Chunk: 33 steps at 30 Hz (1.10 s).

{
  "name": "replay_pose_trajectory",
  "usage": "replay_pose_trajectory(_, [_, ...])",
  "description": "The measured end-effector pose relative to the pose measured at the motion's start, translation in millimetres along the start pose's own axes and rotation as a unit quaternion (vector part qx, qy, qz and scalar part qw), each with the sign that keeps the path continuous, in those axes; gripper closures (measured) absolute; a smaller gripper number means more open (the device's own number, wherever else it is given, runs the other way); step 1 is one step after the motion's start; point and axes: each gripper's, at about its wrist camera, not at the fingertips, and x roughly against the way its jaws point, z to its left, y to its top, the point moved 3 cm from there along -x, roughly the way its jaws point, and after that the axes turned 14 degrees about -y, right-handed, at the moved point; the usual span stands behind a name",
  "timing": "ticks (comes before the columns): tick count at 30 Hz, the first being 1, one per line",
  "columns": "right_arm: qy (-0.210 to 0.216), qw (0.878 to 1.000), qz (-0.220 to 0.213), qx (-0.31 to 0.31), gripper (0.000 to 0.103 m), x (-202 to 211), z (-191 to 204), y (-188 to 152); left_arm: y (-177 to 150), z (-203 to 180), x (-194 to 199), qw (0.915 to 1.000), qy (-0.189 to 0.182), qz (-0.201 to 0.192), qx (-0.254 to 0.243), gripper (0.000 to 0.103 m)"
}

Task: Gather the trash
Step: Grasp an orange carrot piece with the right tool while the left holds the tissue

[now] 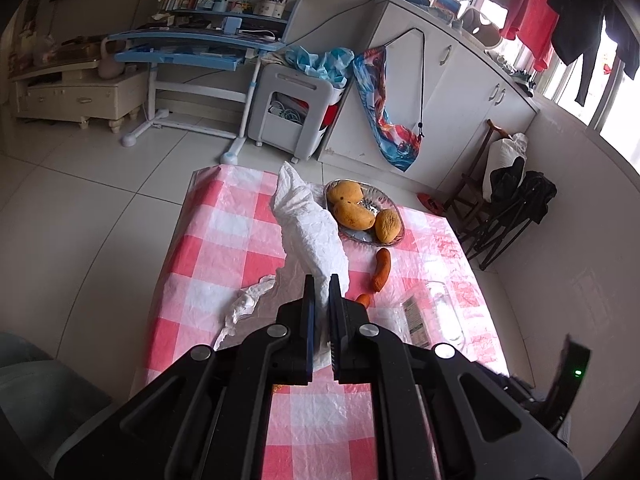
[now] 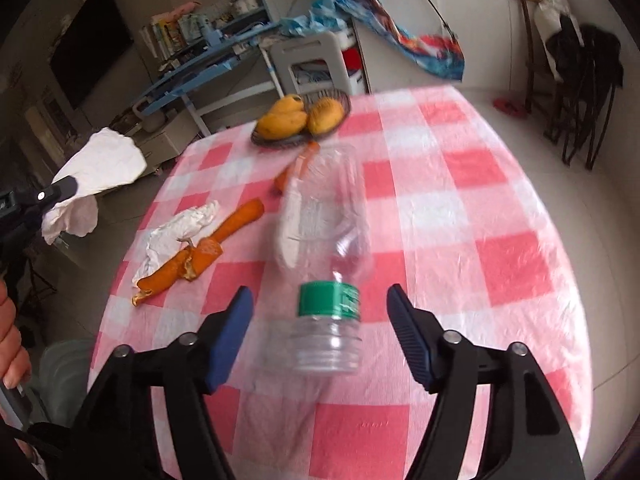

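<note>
**Trash collection: tissue in hand, bottle lined up**

Item 1. Left gripper (image 1: 322, 292): jaws pressed together on a crumpled white paper towel (image 1: 308, 228), which stands up from the pads above the table. The right wrist view shows the same towel hanging clear of the table edge at the far left.

Item 2. Right gripper (image 2: 320, 320): jaws spread, nothing pinched. An empty clear plastic bottle (image 2: 324, 240) with a green label lies on the checked tablecloth (image 2: 480, 220), its base end between the two pads, neither pad touching it.

Item 3. Remaining litter on the cloth: a second crumpled tissue (image 2: 176, 228) and orange peel strips (image 2: 224, 236) just beside it, left of the bottle.

Item 4. Not trash, by judgement: the dish of mangoes (image 2: 300, 120) at the far side.

Step in hand: likely the pick-up of the bottle, with the towel already secured.

Next move calls for: closing the right jaws squarely across the bottle's ribbed end. The smooth, round, light body may roll or squirt out if squeezed off-centre.
</note>
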Motion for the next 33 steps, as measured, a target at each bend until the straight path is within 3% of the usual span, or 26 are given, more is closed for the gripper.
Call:
replay_pose_trajectory(4, [-0.012,0.999,-0.029,0.022,0.033,3,8,2,0,-2,-2,0.9999,0.009,0.002,-0.009,0.097])
replay_pose_trajectory(8, [-0.013,0.995,-0.086,0.044,0.033,16,18,1,0,-7,-2,0.9996,0.020,0.001,-0.022,0.097])
replay_pose_trajectory(11, [0.009,0.987,-0.136,0.089,0.032,34,41,2,-1,-8,-2,0.9994,0.022,0.001,-0.025,0.097])
replay_pose_trajectory(13, [0.034,0.981,-0.147,0.125,0.032,40,59,0,-1,-8,-2,0.9994,0.023,0.001,-0.024,0.097])
replay_pose_trajectory(17, [0.068,0.979,-0.106,0.162,0.034,23,86,-8,0,-7,0,0.9995,0.023,-0.002,-0.021,0.097])
replay_pose_trajectory(20, [0.094,0.983,-0.051,0.149,0.044,-1,98,-7,2,-2,2,0.9996,0.025,-0.004,-0.015,0.097])
replay_pose_trajectory(24, [0.097,0.988,-0.001,0.122,0.051,-35,105,-2,5,2,5,0.9996,0.027,-0.009,-0.007,0.097])
replay_pose_trajectory(28, [0.102,0.991,0.026,0.081,0.056,-55,102,4,8,7,6,0.9995,0.029,-0.013,-0.001,0.097])
replay_pose_trajectory(33, [0.105,0.992,0.028,0.058,0.056,-66,108,9,8,10,4,0.9995,0.031,-0.010,0.000,0.097])
